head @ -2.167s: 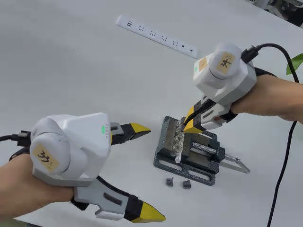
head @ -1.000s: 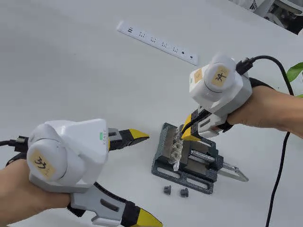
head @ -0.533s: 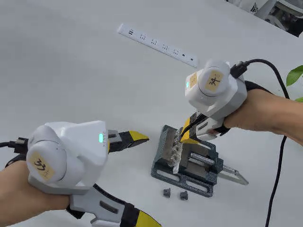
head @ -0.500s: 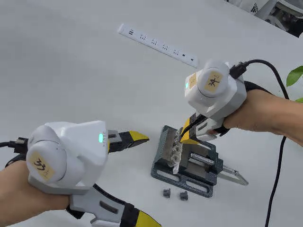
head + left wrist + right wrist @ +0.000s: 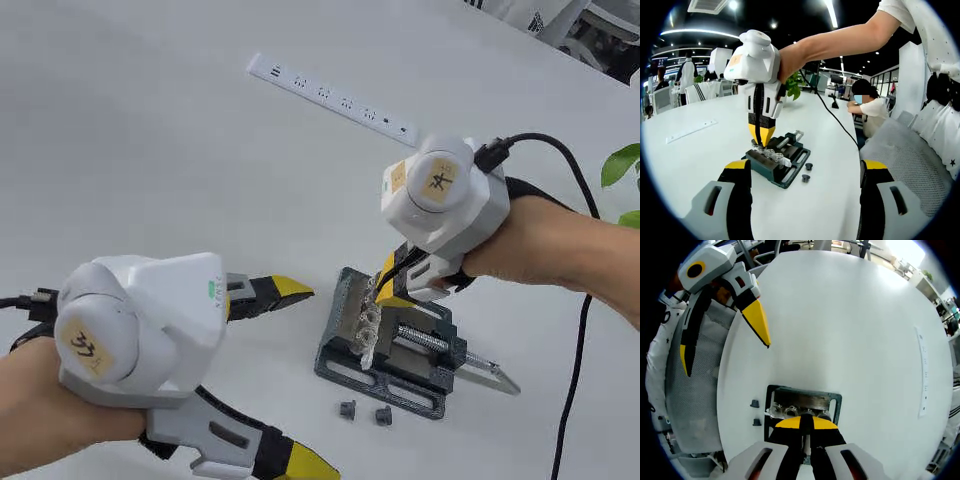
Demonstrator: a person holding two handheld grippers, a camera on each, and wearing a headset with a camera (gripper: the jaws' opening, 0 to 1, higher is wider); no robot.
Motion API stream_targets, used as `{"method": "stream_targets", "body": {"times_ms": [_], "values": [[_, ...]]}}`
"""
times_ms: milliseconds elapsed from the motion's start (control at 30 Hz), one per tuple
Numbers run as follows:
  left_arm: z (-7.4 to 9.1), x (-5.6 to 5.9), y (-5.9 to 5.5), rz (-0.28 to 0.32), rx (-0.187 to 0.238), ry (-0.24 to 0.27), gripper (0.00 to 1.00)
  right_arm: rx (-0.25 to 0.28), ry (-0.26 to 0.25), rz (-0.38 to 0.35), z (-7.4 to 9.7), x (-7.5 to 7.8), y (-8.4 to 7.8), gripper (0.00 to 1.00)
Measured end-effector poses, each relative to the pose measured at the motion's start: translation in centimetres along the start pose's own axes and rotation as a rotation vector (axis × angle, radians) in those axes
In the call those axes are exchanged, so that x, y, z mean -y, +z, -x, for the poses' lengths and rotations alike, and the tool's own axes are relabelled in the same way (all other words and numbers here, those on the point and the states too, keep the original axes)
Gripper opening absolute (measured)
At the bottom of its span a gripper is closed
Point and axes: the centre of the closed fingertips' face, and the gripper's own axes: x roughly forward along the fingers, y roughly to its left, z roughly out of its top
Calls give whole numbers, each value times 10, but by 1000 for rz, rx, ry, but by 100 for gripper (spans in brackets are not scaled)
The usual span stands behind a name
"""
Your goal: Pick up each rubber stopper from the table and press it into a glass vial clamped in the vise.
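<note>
The head view shows the vise (image 5: 392, 352) from above on the white table (image 5: 150, 150); its screw handle points to the lower right, and the row of glass vials (image 5: 368, 322) runs crosswise to that screw, along the clamp. The left gripper view gives the side profile: the vials stand upright, mouths up, and the right gripper (image 5: 761, 138) comes straight down on the vial at the far end of the row, its long axis vertical. The right gripper view looks down its own yellow tips, which are pressed together with the round vial mouths just beyond them; whether a stopper is pinched there cannot be told. The left gripper (image 5: 308, 378) hovers apart from the vise with its jaws spread wide, grasping nothing. Two rubber stoppers (image 5: 347, 409) lie side by side on the table just beside the vise base, between it and the near table edge, which the right gripper view shows close by. A power strip (image 5: 335, 97) lies well apart on the far side, with bare table between; a black cable (image 5: 578, 350) hangs to the right.
</note>
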Motion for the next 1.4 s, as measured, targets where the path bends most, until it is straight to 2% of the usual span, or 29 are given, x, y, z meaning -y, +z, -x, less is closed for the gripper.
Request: {"method": "stream_targets", "body": {"times_ms": [33, 67, 200, 333, 833, 1000, 1400], "values": [[1, 1, 0, -1, -1, 0, 89, 7, 5, -4, 0, 2, 0, 0], [1, 1, 1, -3, -3, 0, 89, 19, 12, -45, -1, 1, 0, 1], [4, 1, 0, -14, -20, 2, 89, 46, 7, -61, 2, 2, -2, 2], [5, 0, 3, -5, -12, 15, 88, 63, -11, -61, 3, 1, -1, 2], [5, 5, 4, -11, -26, 14, 89, 115, -45, -91, 6, 2, 0, 4], [6, 6, 3, -9, -28, 16, 89, 135, -40, -101, 7, -1, 0, 6], [5, 10, 6, -17, -34, 16, 89, 194, -84, -131, 24, -3, -4, 10]]}}
